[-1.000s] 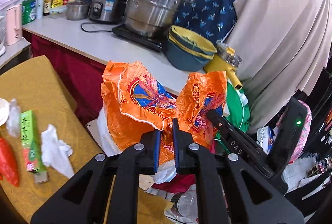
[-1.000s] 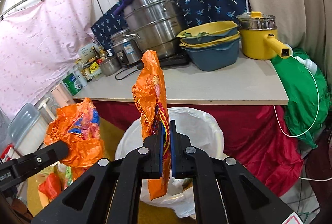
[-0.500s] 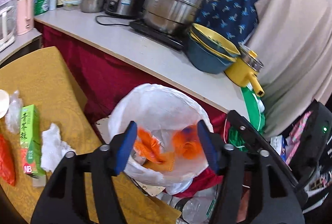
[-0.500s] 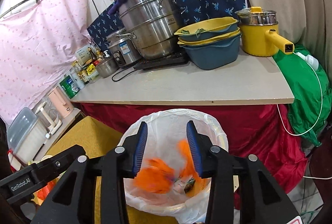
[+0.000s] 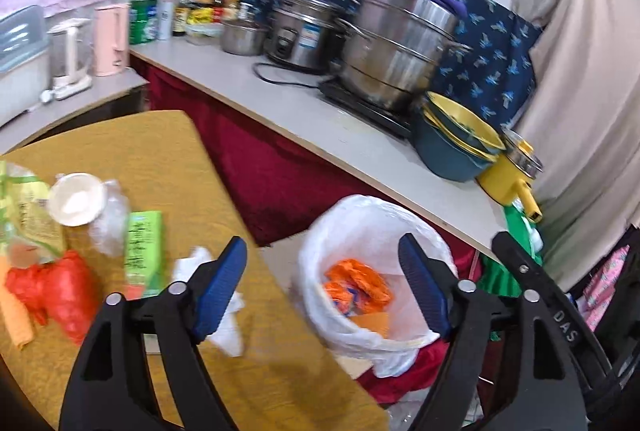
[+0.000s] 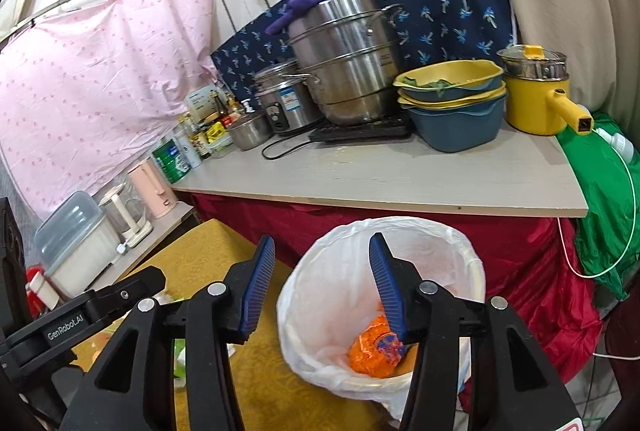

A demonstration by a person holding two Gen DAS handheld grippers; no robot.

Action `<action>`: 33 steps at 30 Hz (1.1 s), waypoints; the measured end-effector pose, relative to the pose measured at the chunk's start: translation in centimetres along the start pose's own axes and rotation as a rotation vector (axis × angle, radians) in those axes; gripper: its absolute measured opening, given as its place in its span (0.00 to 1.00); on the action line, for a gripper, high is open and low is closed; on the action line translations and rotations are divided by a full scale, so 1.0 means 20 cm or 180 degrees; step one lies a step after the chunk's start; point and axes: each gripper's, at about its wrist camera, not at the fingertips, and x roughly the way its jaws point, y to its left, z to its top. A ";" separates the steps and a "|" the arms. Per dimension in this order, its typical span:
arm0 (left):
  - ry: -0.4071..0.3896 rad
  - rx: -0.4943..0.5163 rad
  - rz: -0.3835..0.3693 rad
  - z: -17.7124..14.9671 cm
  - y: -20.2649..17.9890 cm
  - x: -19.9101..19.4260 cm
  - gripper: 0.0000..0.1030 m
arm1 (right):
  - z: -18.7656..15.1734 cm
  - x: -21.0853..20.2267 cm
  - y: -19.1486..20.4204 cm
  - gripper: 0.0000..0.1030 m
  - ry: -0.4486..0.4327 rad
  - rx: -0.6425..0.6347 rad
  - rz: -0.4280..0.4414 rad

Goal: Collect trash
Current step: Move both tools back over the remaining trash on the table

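Both claws hang over the white-lined trash bin (image 6: 440, 239) that stands on the floor between the yellow-clothed table (image 5: 132, 151) and the long grey counter with the red skirt. The left claw (image 5: 324, 287) has its blue-padded jaws spread wide, having just been opening, and nothing sits between them; through the gap I see the rim of the bin and the edge of the table. The right claw (image 6: 320, 283) is also parted, less widely, its jaws likewise just opening, and empty. The crumpled orange plastic bag (image 6: 372, 351) lies down inside the bin liner, clear of both claws.

On the table more trash waits: a green carton (image 5: 142, 251), a white crumpled tissue (image 5: 224, 327) partly behind the left claw's finger, a red plastic bag (image 5: 52, 291), a clear plastic wrapper (image 5: 110, 219) with a white cup (image 5: 78, 199) beside it, and a yellow-green packet (image 5: 28, 207) at the far edge.

The counter carries a tall steel steamer pot (image 6: 344, 63), a rice cooker (image 6: 284, 103), stacked blue and yellow basins (image 6: 456, 103) and a yellow pot (image 6: 536, 99).
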 end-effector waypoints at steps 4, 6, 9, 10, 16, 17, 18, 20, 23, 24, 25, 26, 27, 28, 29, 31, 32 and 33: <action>-0.0056 -0.0115 0.0215 0.00 0.14 -0.08 0.74 | -0.02 -0.01 0.12 0.48 0.0023 -0.0096 0.0120; -0.0086 -0.0147 0.0325 -0.01 0.20 -0.12 0.74 | -0.04 -0.02 0.17 0.50 0.0035 -0.0136 0.0163; -0.0139 -0.0189 0.0552 -0.04 0.32 -0.20 0.80 | -0.06 -0.02 0.26 0.50 0.0069 -0.0200 0.0246; -0.0146 -0.0216 0.0603 -0.05 0.35 -0.22 0.81 | -0.07 -0.02 0.29 0.50 0.0084 -0.0224 0.0281; -0.0158 -0.0388 0.0833 -0.11 0.57 -0.32 0.82 | -0.15 -0.01 0.45 0.50 0.0180 -0.0340 0.0417; -0.0154 -0.0427 0.0857 -0.12 0.61 -0.34 0.83 | -0.17 -0.01 0.48 0.50 0.0205 -0.0364 0.0442; -0.0153 -0.0470 0.0901 -0.13 0.66 -0.36 0.83 | -0.18 0.00 0.51 0.51 0.0224 -0.0384 0.0458; -0.0162 -0.0509 0.0969 -0.14 0.72 -0.38 0.84 | -0.22 0.01 0.56 0.51 0.0276 -0.0427 0.0498; -0.0163 -0.0570 0.1065 -0.15 0.81 -0.41 0.85 | -0.27 0.05 0.63 0.51 0.0363 -0.0455 0.0543; -0.0155 -0.0597 0.1095 -0.16 0.85 -0.42 0.85 | -0.29 0.06 0.65 0.51 0.0392 -0.0458 0.0554; -0.0148 -0.0612 0.1111 -0.16 0.88 -0.43 0.85 | -0.31 0.07 0.67 0.51 0.0425 -0.0461 0.0564; -0.0142 -0.0627 0.1134 -0.16 0.90 -0.43 0.87 | -0.33 0.09 0.69 0.51 0.0469 -0.0470 0.0572; -0.0135 -0.0652 0.1170 -0.16 0.94 -0.44 0.89 | -0.36 0.11 0.71 0.51 0.0506 -0.0485 0.0579; -0.0136 -0.0666 0.1185 -0.16 0.96 -0.45 0.89 | -0.37 0.13 0.72 0.51 0.0534 -0.0499 0.0578; -0.0136 -0.0680 0.1199 -0.17 0.98 -0.45 0.89 | -0.40 0.15 0.74 0.52 0.0577 -0.0525 0.0567; -0.0120 -0.0723 0.1227 -0.16 1.04 -0.46 0.89 | -0.44 0.20 0.76 0.53 0.0637 -0.0547 0.0540; -0.0117 -0.0741 0.1234 -0.16 1.05 -0.46 0.89 | -0.46 0.23 0.76 0.53 0.0682 -0.0552 0.0518; -0.0116 -0.0773 0.1251 -0.15 1.09 -0.45 0.89 | -0.48 0.26 0.77 0.53 0.0725 -0.0545 0.0506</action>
